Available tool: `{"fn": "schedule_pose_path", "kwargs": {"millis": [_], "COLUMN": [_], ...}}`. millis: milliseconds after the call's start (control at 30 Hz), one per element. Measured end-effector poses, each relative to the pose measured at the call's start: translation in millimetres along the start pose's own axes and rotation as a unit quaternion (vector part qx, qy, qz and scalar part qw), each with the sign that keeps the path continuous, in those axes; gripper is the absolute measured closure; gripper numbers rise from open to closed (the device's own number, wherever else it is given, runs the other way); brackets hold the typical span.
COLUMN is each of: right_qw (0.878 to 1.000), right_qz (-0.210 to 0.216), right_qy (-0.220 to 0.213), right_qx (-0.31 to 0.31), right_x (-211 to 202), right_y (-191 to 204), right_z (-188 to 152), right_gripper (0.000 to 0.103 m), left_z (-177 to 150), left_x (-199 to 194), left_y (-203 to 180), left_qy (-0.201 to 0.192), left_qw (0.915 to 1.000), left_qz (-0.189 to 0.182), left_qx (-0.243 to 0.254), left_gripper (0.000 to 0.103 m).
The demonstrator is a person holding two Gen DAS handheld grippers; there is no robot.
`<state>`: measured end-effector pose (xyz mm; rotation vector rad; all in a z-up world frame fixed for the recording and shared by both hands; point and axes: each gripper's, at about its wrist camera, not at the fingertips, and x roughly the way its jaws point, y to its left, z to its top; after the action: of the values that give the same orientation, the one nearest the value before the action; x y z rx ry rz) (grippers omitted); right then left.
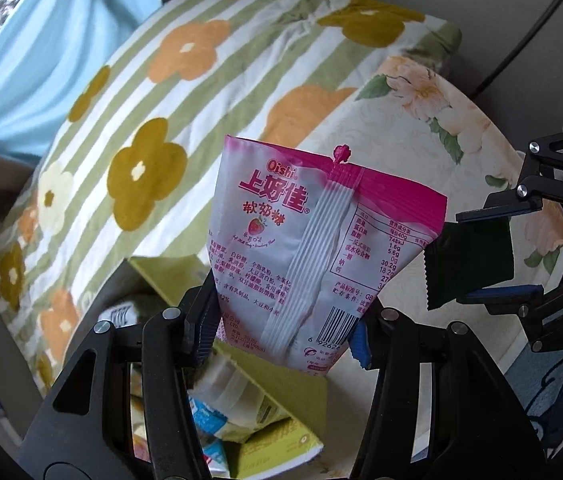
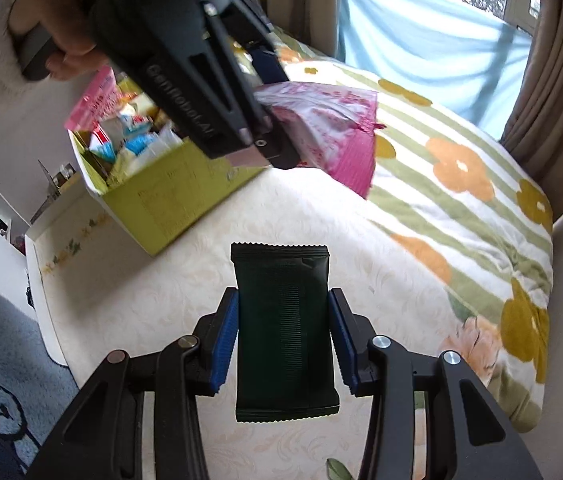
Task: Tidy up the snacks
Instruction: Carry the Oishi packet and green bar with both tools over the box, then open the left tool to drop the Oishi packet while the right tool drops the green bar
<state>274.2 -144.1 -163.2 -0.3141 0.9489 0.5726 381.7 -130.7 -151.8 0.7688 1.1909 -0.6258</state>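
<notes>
Left hand-held gripper [image 1: 285,320] and right hand-held gripper [image 2: 283,340] both point steeply downward, jaws clamped.

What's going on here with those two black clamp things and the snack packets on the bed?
A person is sorting snacks on a bed with a handheld gripper in each hand. The left gripper is shut on a pink and white Oishi candy bag, held in the air. The right gripper is shut on a dark green packet, also lifted off the cream bedspread. A yellow-green box full of other snacks sits on the bed nearby.
</notes>
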Motion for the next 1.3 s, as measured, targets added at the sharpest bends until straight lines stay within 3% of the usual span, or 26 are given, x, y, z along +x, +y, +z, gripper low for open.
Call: {"fn": "schedule_pose_path", "kwargs": {"millis": [167, 400, 667, 900, 1000, 1100, 1300], "right_qw": [0.999, 0.998, 0.998, 0.993, 0.991, 0.988, 0.985], "right_qz": [0.022, 0.036, 0.048, 0.044, 0.029, 0.009, -0.015], "right_qy": [-0.024, -0.041, -0.045, -0.029, -0.033, -0.039, -0.03], "right_qx": [-0.012, -0.021, 0.024, 0.101, 0.125, 0.151, 0.172], "right_x": [-16, -9, 26, 58, 61, 59, 63], "right_y": [12, 52, 97, 112, 114, 113, 123], "right_z": [31, 82, 126, 149, 157, 161, 167], "right_gripper": [0.063, 0.063, 0.063, 0.063, 0.063, 0.063, 0.063], "left_z": [-48, -136, -202, -229, -229, -231, -253], "left_x": [-32, -44, -18, 4, -2, -14, -20], "left_y": [39, 96, 137, 166, 174, 176, 182], "left_qy": [-0.012, -0.018, -0.012, -0.012, -0.037, -0.068, -0.101], "left_qw": [0.9958, 0.9786, 0.9676, 0.9619, 0.9637, 0.9664, 0.9602], "left_qz": [0.023, 0.054, 0.057, 0.017, 0.01, 0.036, 0.023], "left_qx": [-0.087, -0.198, -0.246, -0.273, -0.264, -0.245, -0.259], "left_gripper": [0.054, 0.054, 0.054, 0.054, 0.045, 0.001, 0.0]}}
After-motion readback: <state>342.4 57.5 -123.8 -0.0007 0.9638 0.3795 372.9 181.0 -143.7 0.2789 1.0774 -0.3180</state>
